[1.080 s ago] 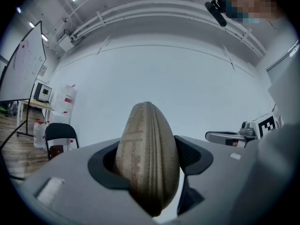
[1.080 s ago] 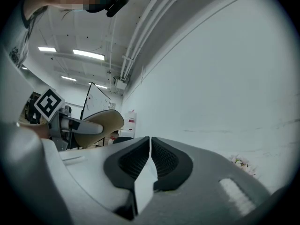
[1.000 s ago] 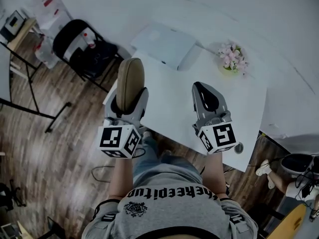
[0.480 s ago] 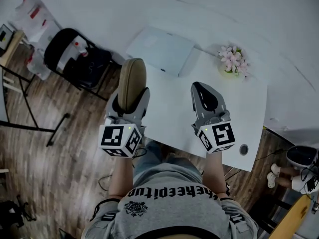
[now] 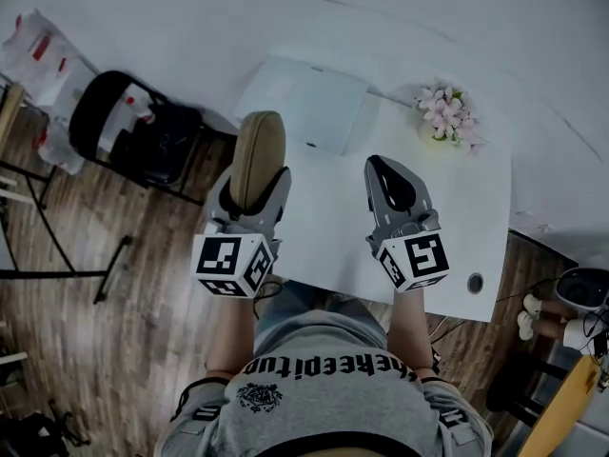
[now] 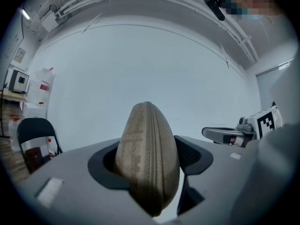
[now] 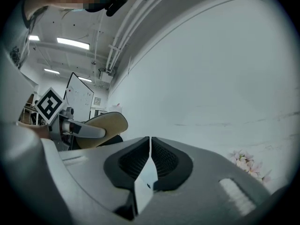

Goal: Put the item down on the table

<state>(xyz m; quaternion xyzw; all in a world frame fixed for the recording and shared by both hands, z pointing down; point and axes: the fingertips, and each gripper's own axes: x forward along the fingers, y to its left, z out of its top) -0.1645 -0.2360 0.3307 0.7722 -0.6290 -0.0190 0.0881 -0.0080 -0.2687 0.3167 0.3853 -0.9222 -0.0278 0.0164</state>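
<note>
Left gripper clamps the near end of a tan zip case, jaws wide across its broad sides. The case juts out level, in the air over the tabletop's left edge, not yet down. Right gripper is clenched on nothing. I judge the case light, with a fairly stiff fabric shell, so gripping the sides suits it. Beyond lie a white slab and flowers.

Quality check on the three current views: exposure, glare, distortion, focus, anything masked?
Head view: dim and low in contrast, with no glare on the white table. Left gripper view: fisheye circle with black corners, tan case sharp up close, masking mosaic at top right. Right gripper view: same fisheye, ceiling lights the brightest spot, masking mosaic at top left.
</note>
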